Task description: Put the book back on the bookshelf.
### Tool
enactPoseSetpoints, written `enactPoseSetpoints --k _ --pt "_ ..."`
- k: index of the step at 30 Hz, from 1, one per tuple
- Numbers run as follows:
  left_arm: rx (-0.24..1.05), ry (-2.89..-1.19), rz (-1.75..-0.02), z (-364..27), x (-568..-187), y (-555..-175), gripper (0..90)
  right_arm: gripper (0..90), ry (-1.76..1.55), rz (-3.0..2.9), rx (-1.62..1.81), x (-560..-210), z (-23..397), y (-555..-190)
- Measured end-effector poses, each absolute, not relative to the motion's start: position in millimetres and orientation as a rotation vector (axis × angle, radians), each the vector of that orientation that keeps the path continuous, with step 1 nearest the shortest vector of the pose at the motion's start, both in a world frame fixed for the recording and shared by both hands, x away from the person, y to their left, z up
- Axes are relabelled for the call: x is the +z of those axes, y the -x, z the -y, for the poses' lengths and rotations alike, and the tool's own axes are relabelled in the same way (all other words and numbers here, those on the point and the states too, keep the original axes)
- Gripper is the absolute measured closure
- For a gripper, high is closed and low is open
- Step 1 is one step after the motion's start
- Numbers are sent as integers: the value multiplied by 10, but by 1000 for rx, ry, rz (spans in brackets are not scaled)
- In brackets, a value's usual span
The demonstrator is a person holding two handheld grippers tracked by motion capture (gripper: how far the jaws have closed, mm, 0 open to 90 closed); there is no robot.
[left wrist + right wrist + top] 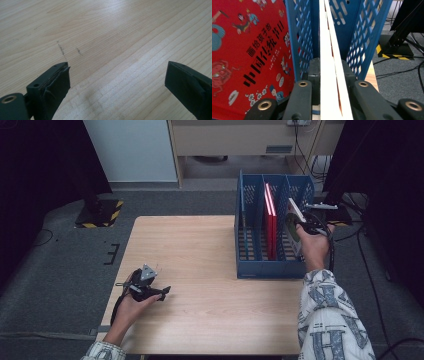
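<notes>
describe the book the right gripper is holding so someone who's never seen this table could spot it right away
On the wooden table stands a blue slotted file rack at the right. In its rightmost compartment, tilted outward, is a thin book with a white edge, clamped by the right gripper. Its neighbour, the red book, stands one compartment over, with nothing gripping it.

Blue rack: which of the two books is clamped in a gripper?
The white-edged book in the rightmost compartment, held by the right gripper. The red book stands free in the middle compartment of the blue rack.
</notes>
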State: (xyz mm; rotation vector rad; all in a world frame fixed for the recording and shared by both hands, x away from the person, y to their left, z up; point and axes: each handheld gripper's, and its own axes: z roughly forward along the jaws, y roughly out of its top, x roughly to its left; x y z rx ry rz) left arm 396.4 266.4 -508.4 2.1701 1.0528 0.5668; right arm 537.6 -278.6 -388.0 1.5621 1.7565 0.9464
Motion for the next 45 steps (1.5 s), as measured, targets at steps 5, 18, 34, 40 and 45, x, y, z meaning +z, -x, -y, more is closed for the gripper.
enactPoseSetpoints --k 5,18,34,40,45 --pt "567 -2170 -1051 -2665 -5079 -3961 54 766 -1581 -1768 926 -3995 2771 -5396" --pt "567 -2179 -1047 -2656 -5083 -3962 56 766 -1598 -1797 890 -4118 2730 -5445" --pt "566 -2180 -1042 -2654 -5081 -3963 57 765 -1625 -1822 864 -4265 2710 -5468" --pt "566 -2180 -1041 -2654 -5083 -3964 60 765 -1633 -1835 863 -4331 2701 -5471" --pt "568 -2180 -1041 -2654 -5081 -3965 60 763 -1632 -1851 854 -4332 2710 -5467"
